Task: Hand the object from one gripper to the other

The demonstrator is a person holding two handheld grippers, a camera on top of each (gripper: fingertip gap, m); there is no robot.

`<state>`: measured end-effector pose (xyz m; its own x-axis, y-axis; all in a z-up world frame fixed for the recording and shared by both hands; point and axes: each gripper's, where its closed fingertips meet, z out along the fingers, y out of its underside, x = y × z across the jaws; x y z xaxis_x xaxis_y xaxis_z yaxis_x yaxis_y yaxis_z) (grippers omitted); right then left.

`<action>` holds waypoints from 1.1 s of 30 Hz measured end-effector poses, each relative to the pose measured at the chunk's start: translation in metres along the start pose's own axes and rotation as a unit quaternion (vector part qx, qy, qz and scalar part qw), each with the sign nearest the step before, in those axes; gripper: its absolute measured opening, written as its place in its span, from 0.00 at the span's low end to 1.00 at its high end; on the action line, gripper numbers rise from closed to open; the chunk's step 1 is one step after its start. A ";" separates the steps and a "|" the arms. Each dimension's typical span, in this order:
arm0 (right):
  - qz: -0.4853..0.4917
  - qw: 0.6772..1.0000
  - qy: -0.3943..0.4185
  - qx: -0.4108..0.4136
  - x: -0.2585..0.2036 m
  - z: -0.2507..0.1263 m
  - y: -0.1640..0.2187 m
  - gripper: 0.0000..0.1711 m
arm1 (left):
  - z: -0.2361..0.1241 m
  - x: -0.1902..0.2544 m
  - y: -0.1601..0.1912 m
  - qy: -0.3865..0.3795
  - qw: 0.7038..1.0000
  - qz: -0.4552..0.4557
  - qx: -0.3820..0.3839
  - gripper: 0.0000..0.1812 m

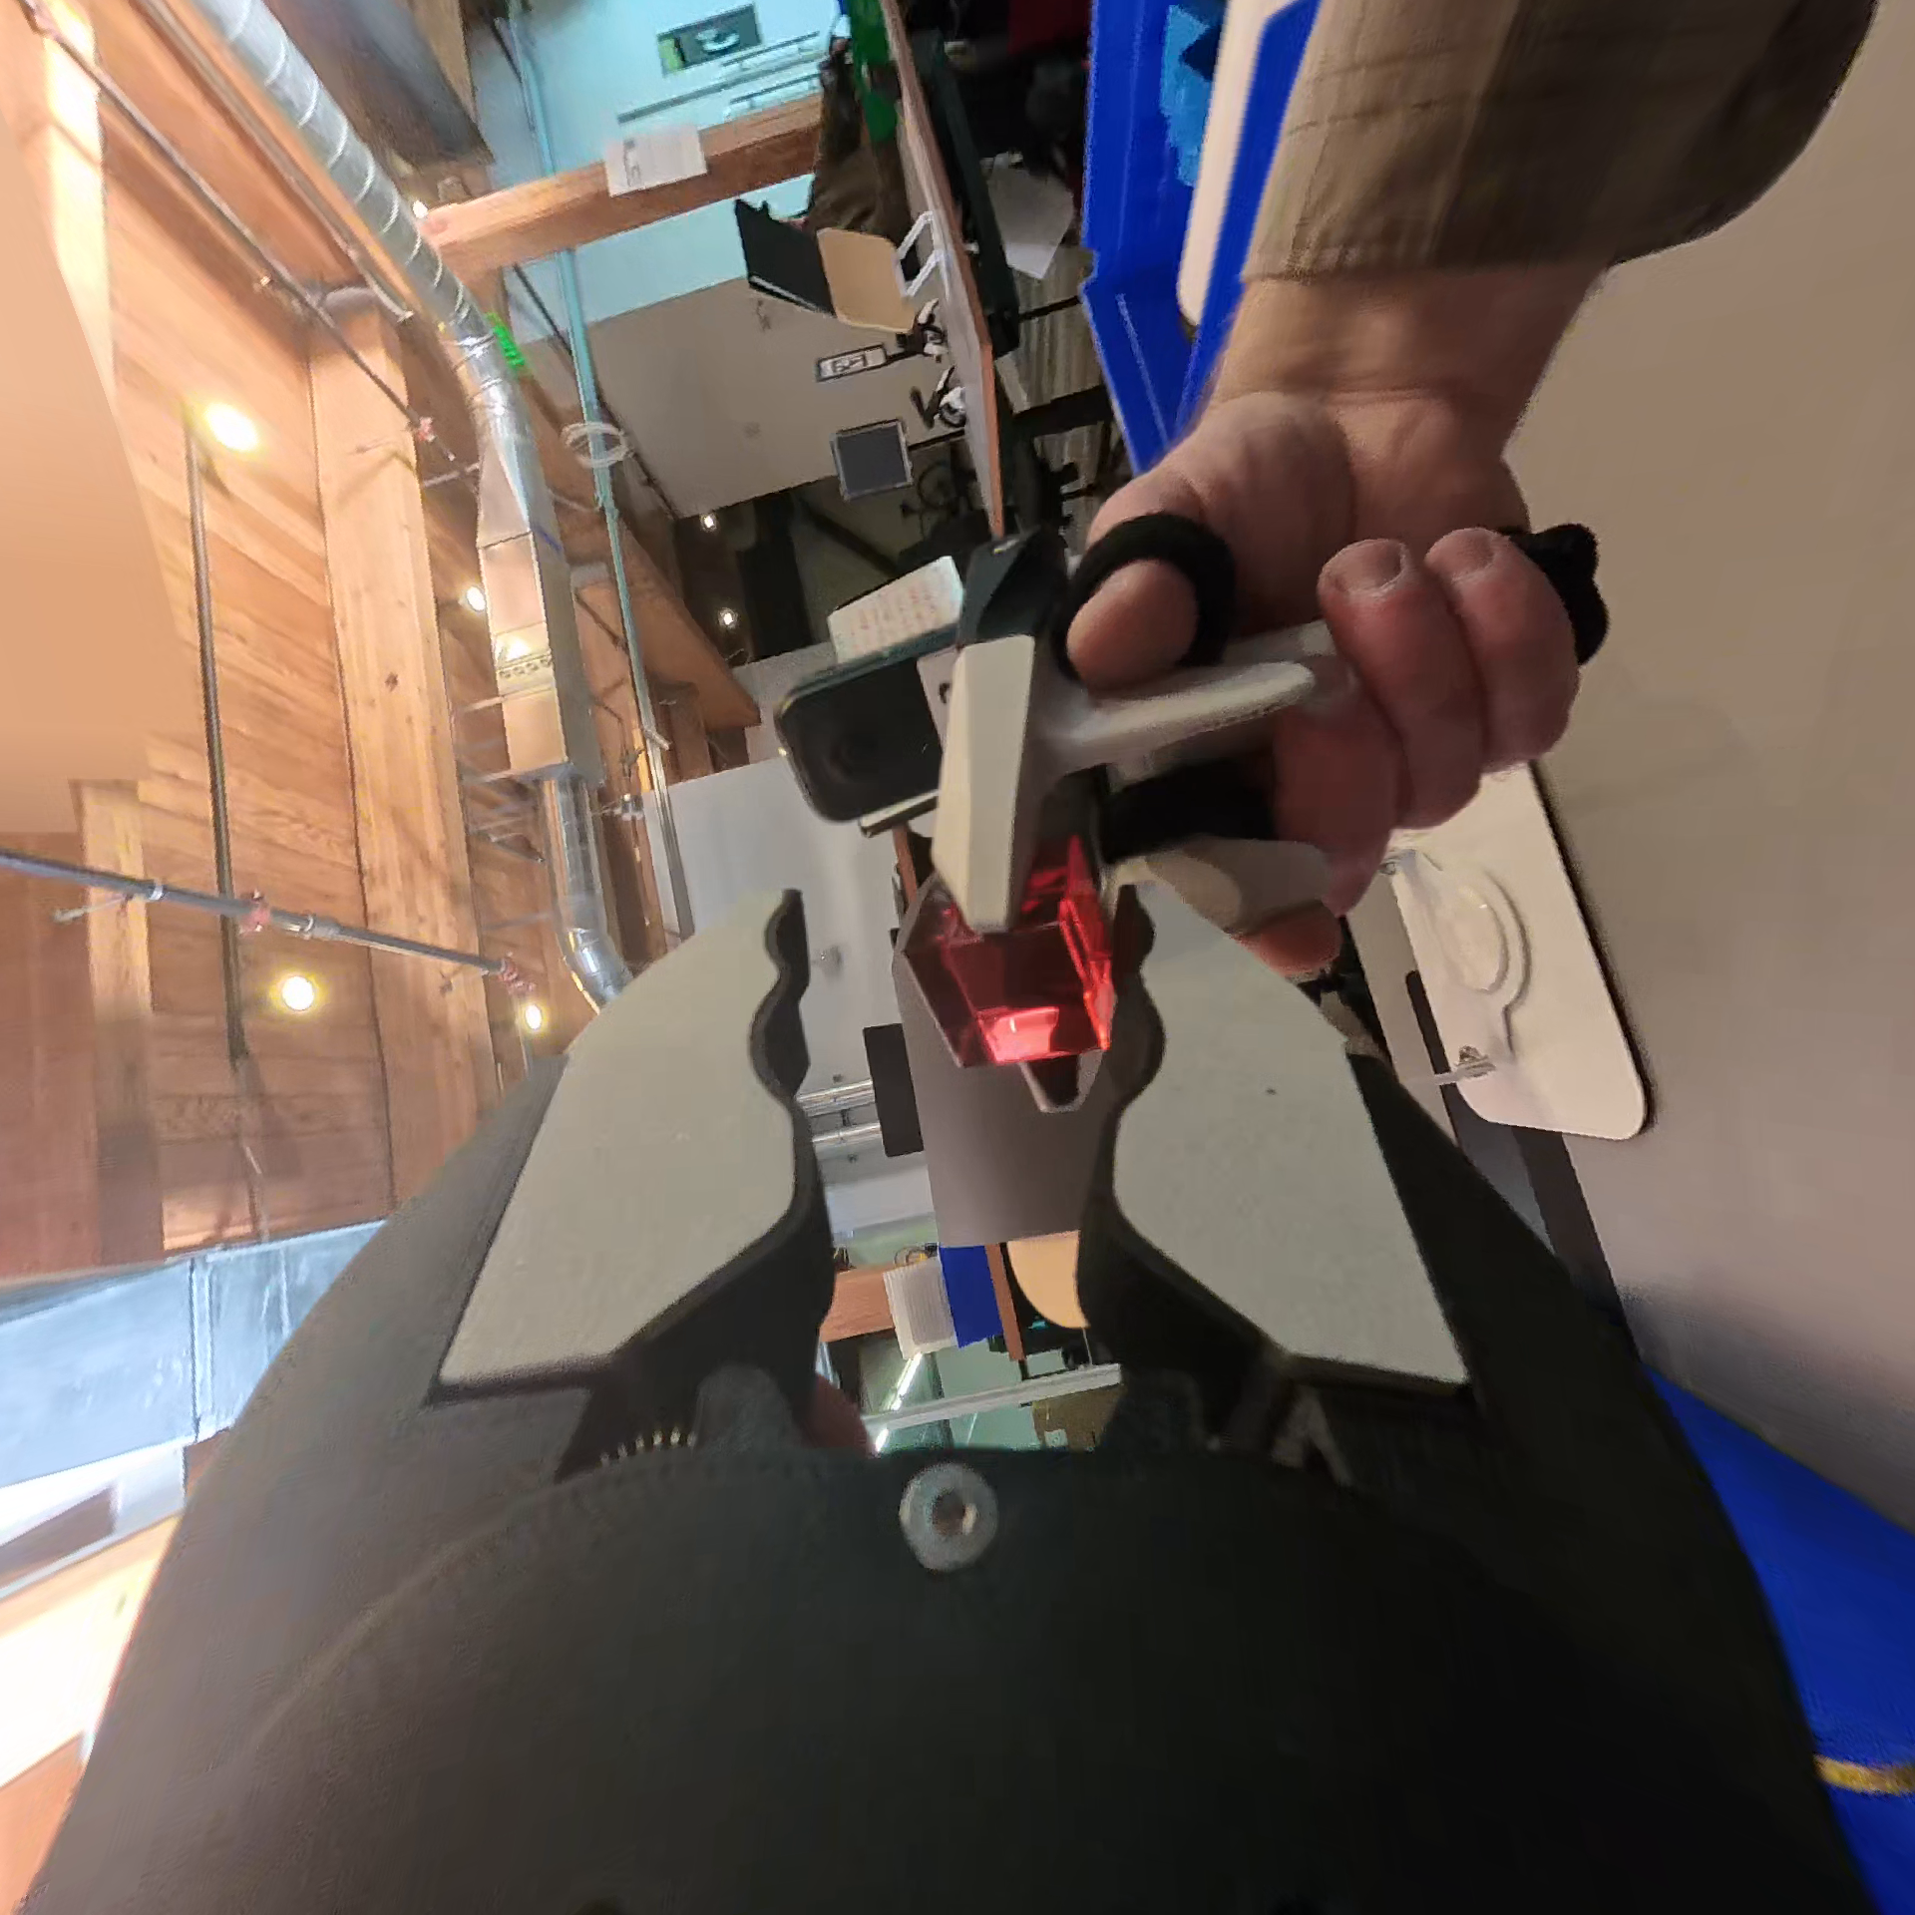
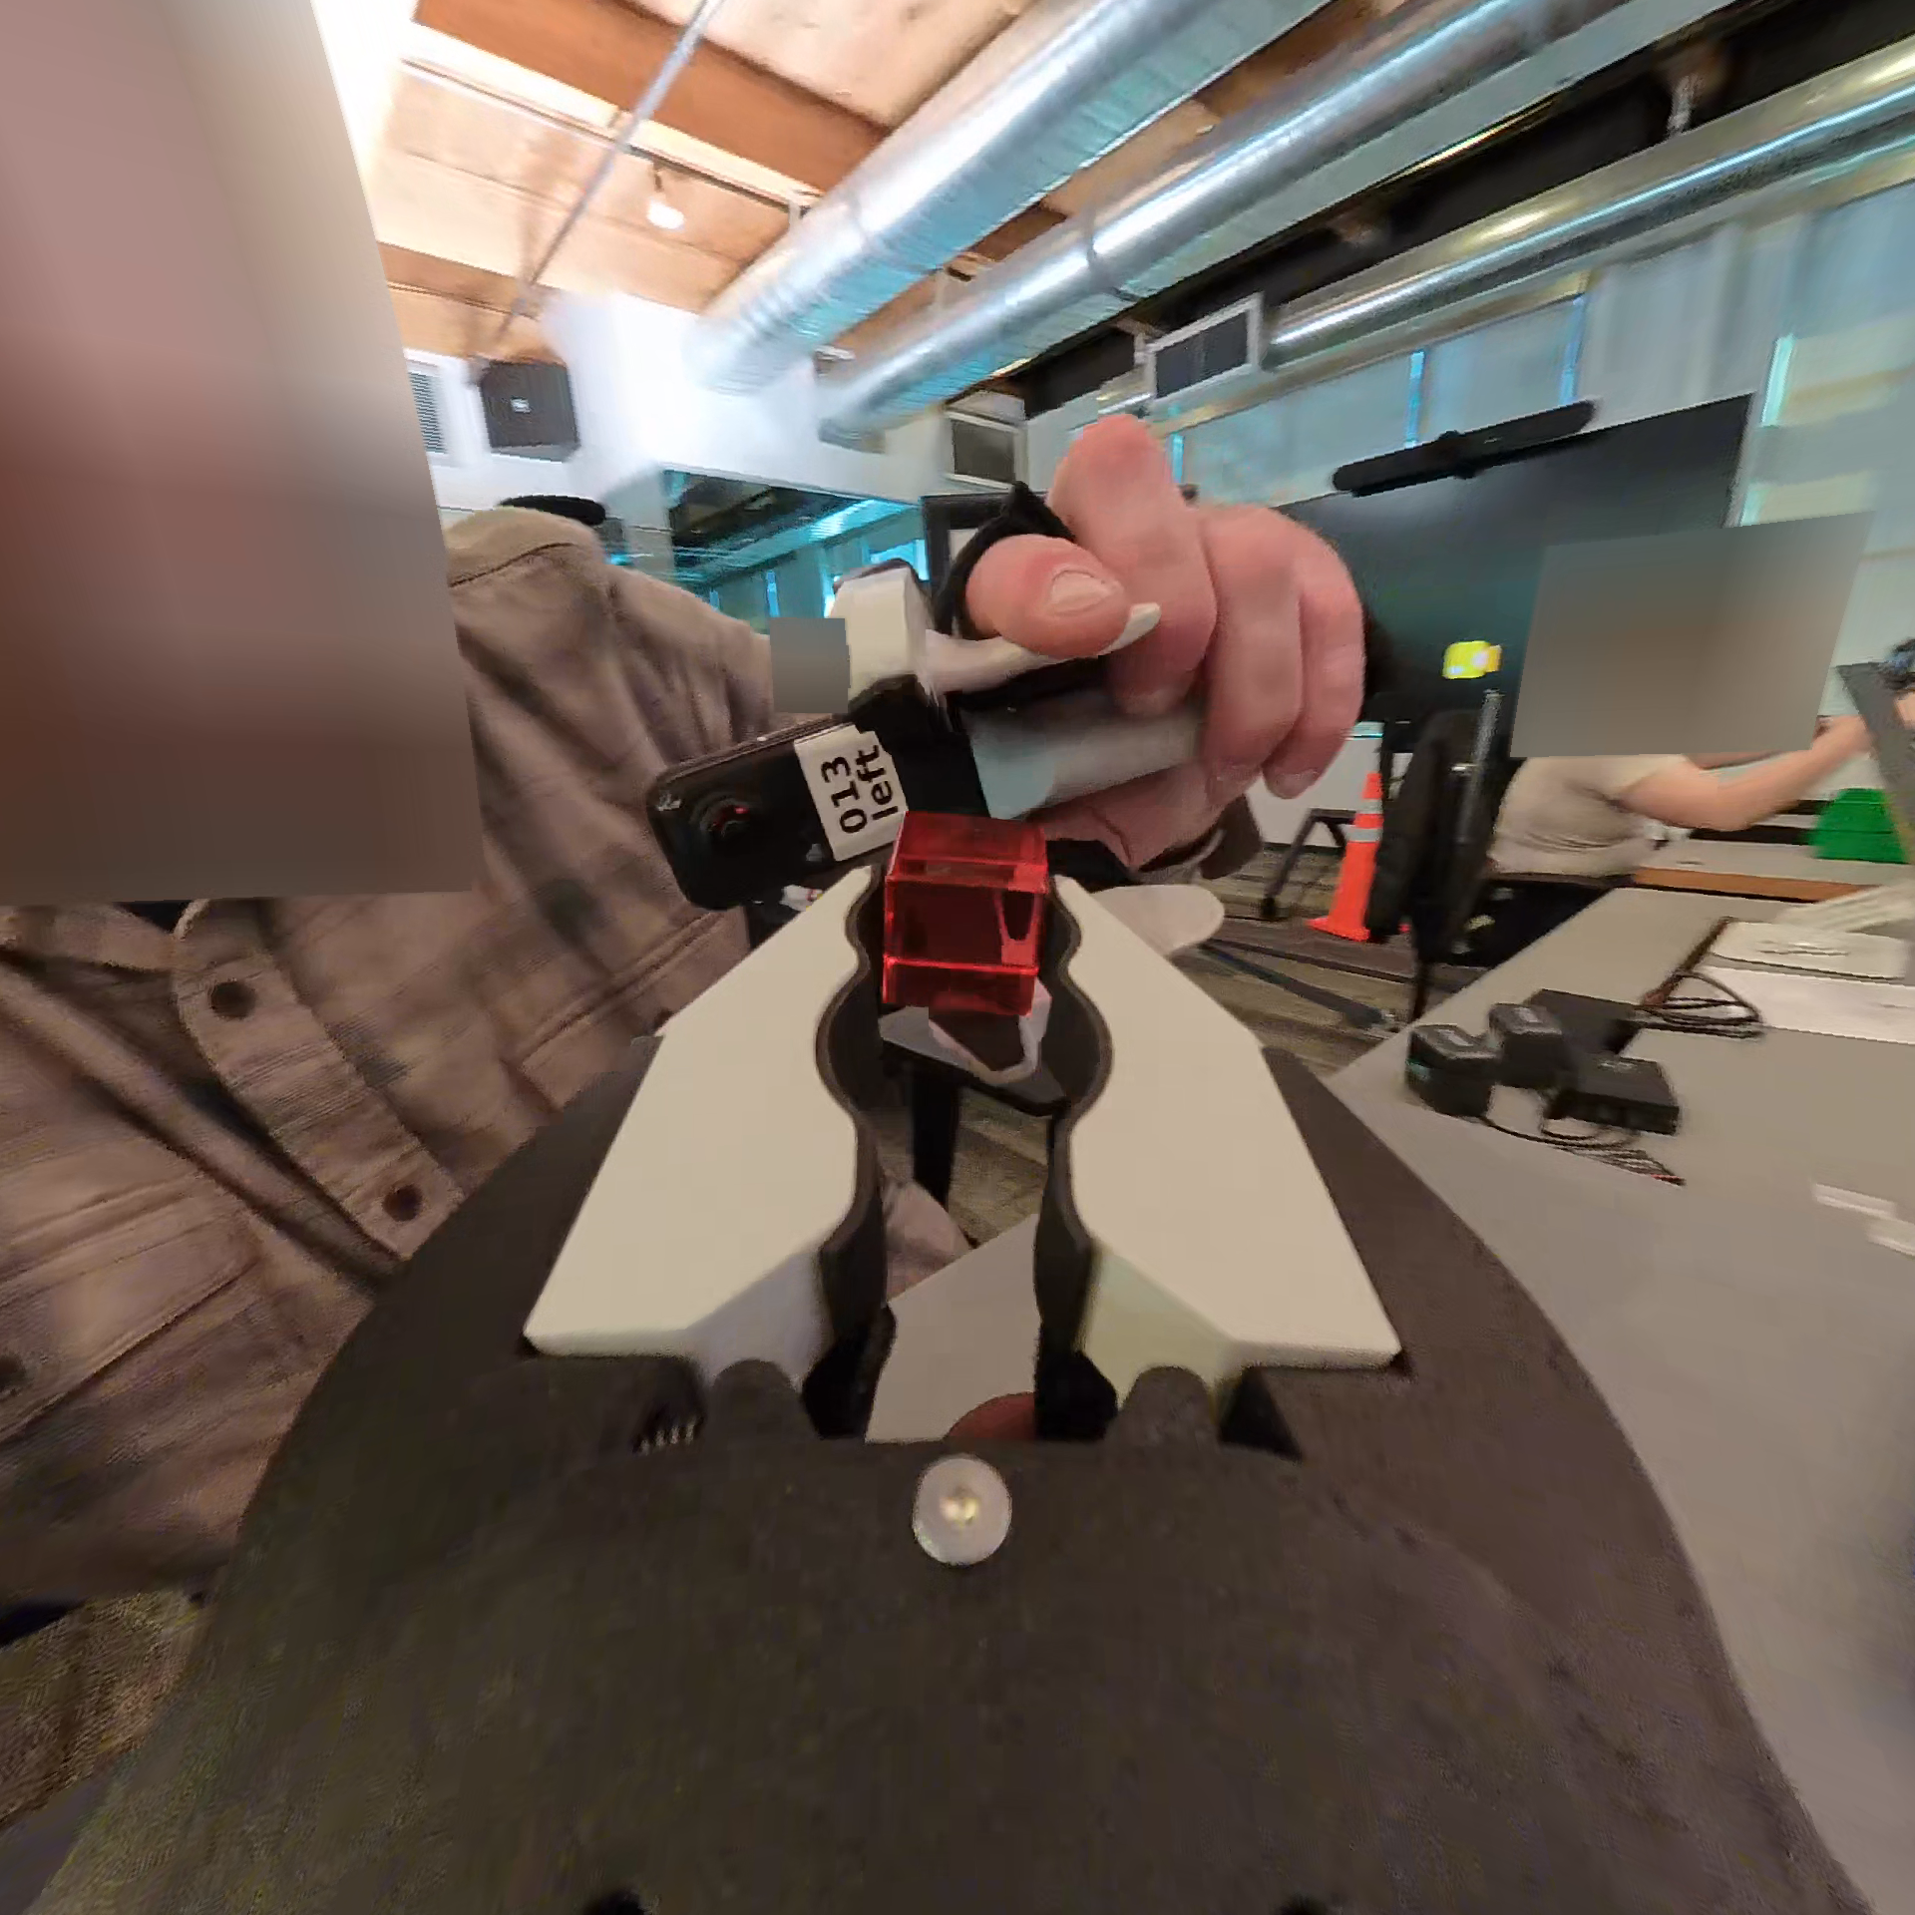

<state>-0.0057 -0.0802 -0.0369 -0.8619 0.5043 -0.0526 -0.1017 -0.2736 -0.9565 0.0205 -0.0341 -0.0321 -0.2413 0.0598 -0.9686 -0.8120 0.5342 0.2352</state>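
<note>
A clear red cube (image 2: 962, 917) sits between the white fingertips of my right gripper (image 2: 964, 912), which is shut on it and holds it in the air. In the left wrist view the red cube (image 1: 1021, 984) hangs from the right gripper (image 1: 1036, 891), which comes in from above in a person's hand (image 1: 1378, 580). My left gripper (image 1: 959, 933) is open, with its two fingertips on either side of the cube. The cube lies close to its right finger (image 1: 1223, 1140). Part of a left gripper finger (image 2: 990, 1047) shows just below the cube in the right wrist view.
A grey table (image 2: 1554, 1399) lies to the right, with black boxes and cables (image 2: 1544, 1067) on it. An orange cone (image 2: 1358, 860) stands on the floor behind. A person's shirt (image 2: 311, 1036) fills the left. Blue bins (image 1: 1140, 259) and a white plate (image 1: 1534, 953) are on the left wrist view's right side. Some 4 cm of space lies between my two pairs of fingers.
</note>
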 end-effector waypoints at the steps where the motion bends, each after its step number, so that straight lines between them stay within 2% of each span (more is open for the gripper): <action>1: 0.005 1.000 -0.013 0.002 -0.003 0.000 0.002 0.14 | 0.001 0.004 -0.003 0.008 1.000 0.005 0.004 0.29; 4: 0.006 0.999 -0.035 0.003 -0.010 -0.001 0.003 0.14 | 0.002 0.010 -0.010 0.016 1.000 0.010 0.013 0.20; 8: 0.001 0.999 -0.035 0.007 -0.010 -0.003 0.002 0.14 | 0.003 0.009 -0.011 0.016 1.000 -0.004 0.007 0.19; 10: -0.009 1.000 -0.008 0.020 -0.003 -0.004 -0.002 0.15 | 0.004 0.007 -0.005 0.017 1.000 -0.015 -0.008 0.18; 11: -0.017 0.999 0.017 0.028 0.005 -0.006 -0.006 0.20 | 0.005 0.006 0.000 0.022 0.999 -0.026 -0.022 0.18; 13: -0.054 0.996 0.055 0.050 0.013 -0.015 -0.015 0.25 | 0.006 0.007 0.009 0.054 0.995 -0.067 -0.043 0.18; 15: -0.082 0.990 0.105 0.042 0.025 -0.025 -0.018 0.25 | 0.005 0.006 0.017 0.083 0.990 -0.096 -0.057 0.18; 18: -0.131 0.980 0.152 0.012 0.031 -0.034 -0.019 0.25 | 0.003 0.015 0.029 0.181 0.967 -0.165 -0.077 0.18; 19: -0.155 0.975 0.159 0.004 0.029 -0.036 -0.021 0.25 | 0.001 0.018 0.030 0.218 0.954 -0.194 -0.072 0.18; 20: -0.189 0.967 0.172 -0.009 0.028 -0.037 -0.023 0.24 | -0.004 0.027 0.032 0.280 0.928 -0.232 -0.077 0.18; 22: -0.260 0.944 0.188 -0.079 0.023 -0.033 -0.014 0.22 | -0.009 0.031 0.033 0.347 0.895 -0.275 -0.061 0.18; 24: -0.307 0.922 0.191 -0.138 0.018 -0.026 -0.008 0.22 | -0.025 0.045 0.032 0.458 0.831 -0.310 -0.057 0.18; 25: -0.332 0.908 0.194 -0.167 0.016 -0.022 -0.004 0.23 | -0.027 0.043 0.032 0.476 0.819 -0.317 -0.043 0.18; 27: -0.383 0.870 0.212 -0.224 0.019 -0.016 0.001 0.23 | -0.042 0.047 0.027 0.563 0.750 -0.347 -0.034 0.18; 29: -0.434 0.824 0.231 -0.281 0.023 -0.011 0.006 0.24 | -0.048 0.047 0.026 0.603 0.719 -0.346 -0.024 0.18; 30: -0.455 0.805 0.234 -0.299 0.023 -0.008 0.008 0.24 | -0.053 0.048 0.023 0.632 0.691 -0.350 -0.021 0.18; 33: -0.507 0.753 0.253 -0.335 0.030 0.000 0.009 0.24 | -0.057 0.049 0.018 0.673 0.650 -0.352 -0.009 0.18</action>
<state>-0.0325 -0.0678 -0.0473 -0.1946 0.4693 0.8613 -0.1601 0.8512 -0.4999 -0.0364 -0.0694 -0.0711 -0.0433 -0.9931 0.1091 -0.9764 0.0190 -0.2151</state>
